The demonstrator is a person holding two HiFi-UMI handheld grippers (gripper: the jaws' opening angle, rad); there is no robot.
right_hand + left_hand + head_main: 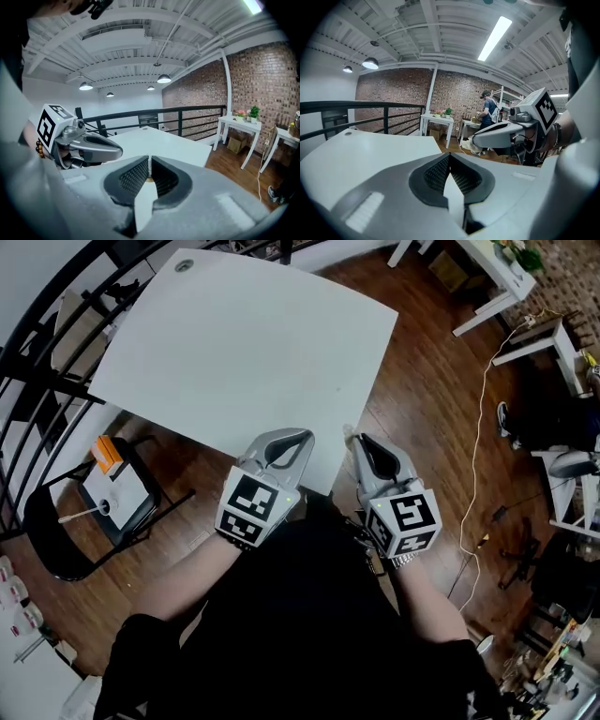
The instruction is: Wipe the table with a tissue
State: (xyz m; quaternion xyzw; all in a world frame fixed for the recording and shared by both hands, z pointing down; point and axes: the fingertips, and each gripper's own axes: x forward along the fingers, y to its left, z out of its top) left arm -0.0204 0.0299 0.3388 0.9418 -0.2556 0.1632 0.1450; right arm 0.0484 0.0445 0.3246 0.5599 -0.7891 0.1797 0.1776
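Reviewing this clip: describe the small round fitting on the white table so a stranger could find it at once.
Start with the large white table filling the upper head view. Go to its far left corner, next to the black railing. The small grey disc lies flat there, the only round grey spot on the white top.

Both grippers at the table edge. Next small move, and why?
Probably open the left gripper and swing toward the chair to look for a tissue: it and the right gripper are shut and empty, and no tissue shows on the table.
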